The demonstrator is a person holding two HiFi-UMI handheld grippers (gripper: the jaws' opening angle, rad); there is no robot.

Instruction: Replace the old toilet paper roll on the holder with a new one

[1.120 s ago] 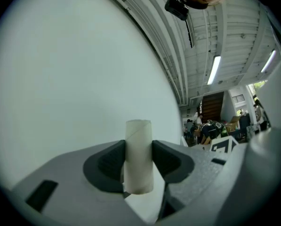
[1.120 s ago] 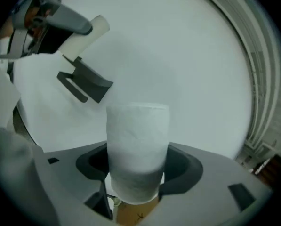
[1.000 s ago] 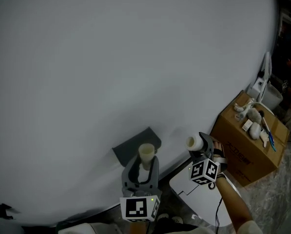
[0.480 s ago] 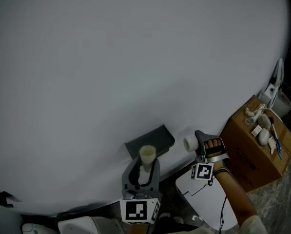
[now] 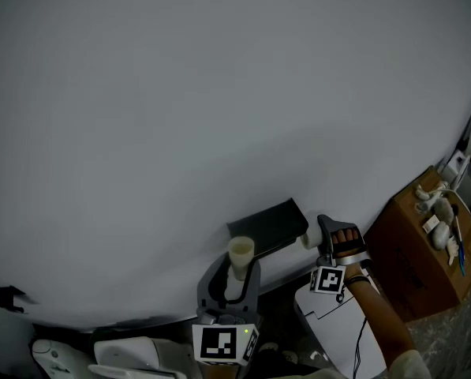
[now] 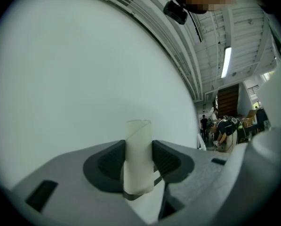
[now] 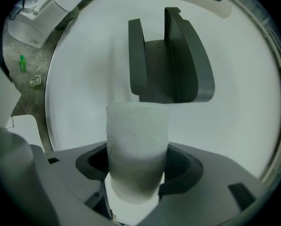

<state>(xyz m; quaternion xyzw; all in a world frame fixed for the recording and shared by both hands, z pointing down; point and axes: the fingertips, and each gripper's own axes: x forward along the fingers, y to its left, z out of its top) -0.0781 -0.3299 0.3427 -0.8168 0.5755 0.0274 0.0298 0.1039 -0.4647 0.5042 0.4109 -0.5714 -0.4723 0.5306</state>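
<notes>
White wall (image 5: pixel 219 93), bearing grey holder (image 5: pixel 268 226), empty. Left claw (image 6: pixel 139 164): clenched on bare cardboard core (image 6: pixel 138 140), just below holder. Right claw (image 7: pixel 139 169): grasping new roll (image 7: pixel 138 135), lately brought from farther right to just beside holder. Old core out; loading judged next.

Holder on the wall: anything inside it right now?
Nothing shows inside the holder, between its two side plates. The roll in the right gripper hides part of its lower edge.

Holder (image 7: pixel 168 65) slot open; wall (image 5: pixel 219 93) behind.
</notes>
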